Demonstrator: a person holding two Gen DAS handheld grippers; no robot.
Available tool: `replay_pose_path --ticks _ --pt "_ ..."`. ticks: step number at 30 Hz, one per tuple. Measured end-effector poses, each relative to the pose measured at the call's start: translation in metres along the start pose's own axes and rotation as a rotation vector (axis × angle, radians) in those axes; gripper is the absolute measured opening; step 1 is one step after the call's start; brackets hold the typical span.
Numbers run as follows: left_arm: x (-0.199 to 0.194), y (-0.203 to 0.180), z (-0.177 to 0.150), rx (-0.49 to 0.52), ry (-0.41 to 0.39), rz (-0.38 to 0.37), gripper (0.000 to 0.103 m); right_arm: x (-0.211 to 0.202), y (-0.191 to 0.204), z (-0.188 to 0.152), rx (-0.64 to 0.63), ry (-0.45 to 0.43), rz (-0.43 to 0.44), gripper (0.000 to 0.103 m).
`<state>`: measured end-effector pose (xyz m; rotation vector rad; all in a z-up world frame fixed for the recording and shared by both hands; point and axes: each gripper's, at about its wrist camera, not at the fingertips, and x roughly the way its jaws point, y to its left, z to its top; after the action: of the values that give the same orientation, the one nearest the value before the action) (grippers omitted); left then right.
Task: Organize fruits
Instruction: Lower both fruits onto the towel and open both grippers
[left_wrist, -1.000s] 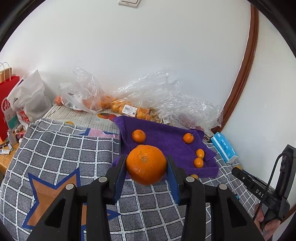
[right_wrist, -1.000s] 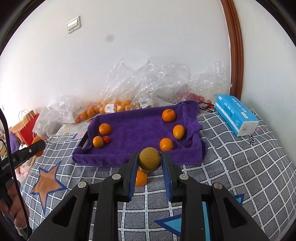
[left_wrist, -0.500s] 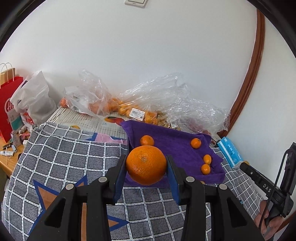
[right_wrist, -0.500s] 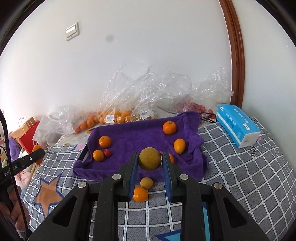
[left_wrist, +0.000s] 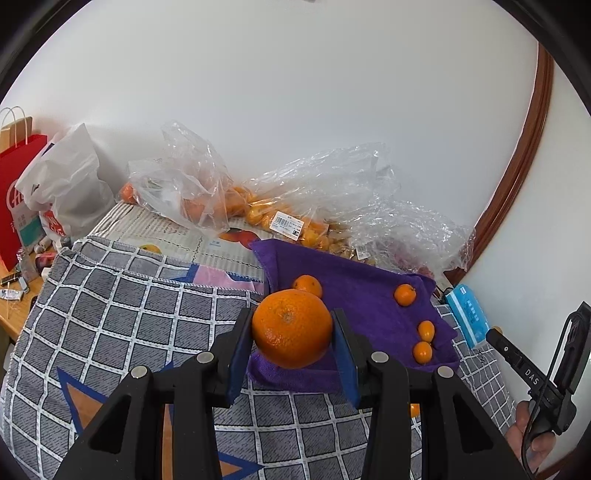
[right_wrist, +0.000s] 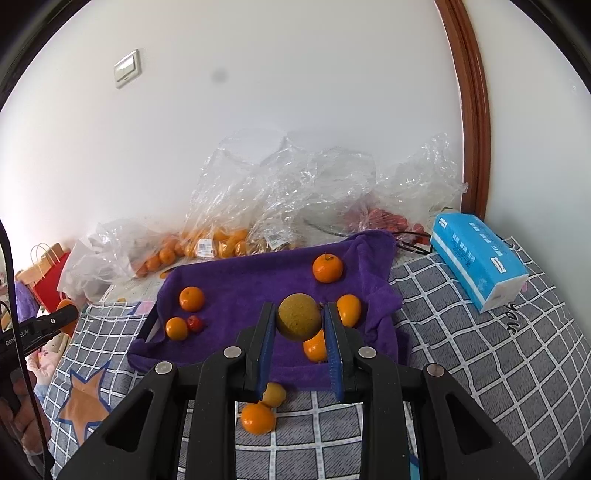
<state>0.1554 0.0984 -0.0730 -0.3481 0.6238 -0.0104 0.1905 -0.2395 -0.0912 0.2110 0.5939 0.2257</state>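
The left gripper (left_wrist: 291, 354) is clamped on a large orange (left_wrist: 291, 328), its blue pads pressed to either side of the fruit and the jaws only partly apart because the fruit fills them; the right gripper (right_wrist: 298, 343) is pinched as tight as it goes on a dull yellow-brown fruit (right_wrist: 299, 316) (smaller than the orange, rough-skinned), held clear above the cloth. Over the last second both grips have stayed unchanged while both hands have pulled back from the purple towel (right_wrist: 243, 280); the towel sits farther off and smaller in the left view than before, and in the right view two loose fruits (right_wrist: 258, 417) on the checked cover (right_wrist: 461, 350) have come into sight below the jaws, just off the towel's near edge. On the towel lie several small oranges (right_wrist: 191, 298), well apart from one another, with a tiny red fruit (right_wrist: 195, 323) touching one of them. My reading is that both fruits are mid-carry, lifted and not yet set anywhere; the sorting is still early, since the loose pair on the cover and the bagged fruit (right_wrist: 218, 243) by the wall remain untouched.
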Motion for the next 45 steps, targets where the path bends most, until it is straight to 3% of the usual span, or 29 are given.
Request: replay_pose_path --ticks 14,25,45 --pt "0.060 -0.022 -0.003 0.027 0.071 -0.015 0.039 0.064 -0.037 -0.004 0.061 0.065 -0.013 0.026" --pt "0.103 -0.021 -0.028 0.058 0.124 -0.016 0.039 0.100 -0.046 -0.023 0.073 0.141 -0.005 0.026" --pt "0.110 -0.034 -0.037 0.138 0.146 0.005 0.039 0.107 -0.048 -0.028 0.081 0.154 -0.021 0.028"
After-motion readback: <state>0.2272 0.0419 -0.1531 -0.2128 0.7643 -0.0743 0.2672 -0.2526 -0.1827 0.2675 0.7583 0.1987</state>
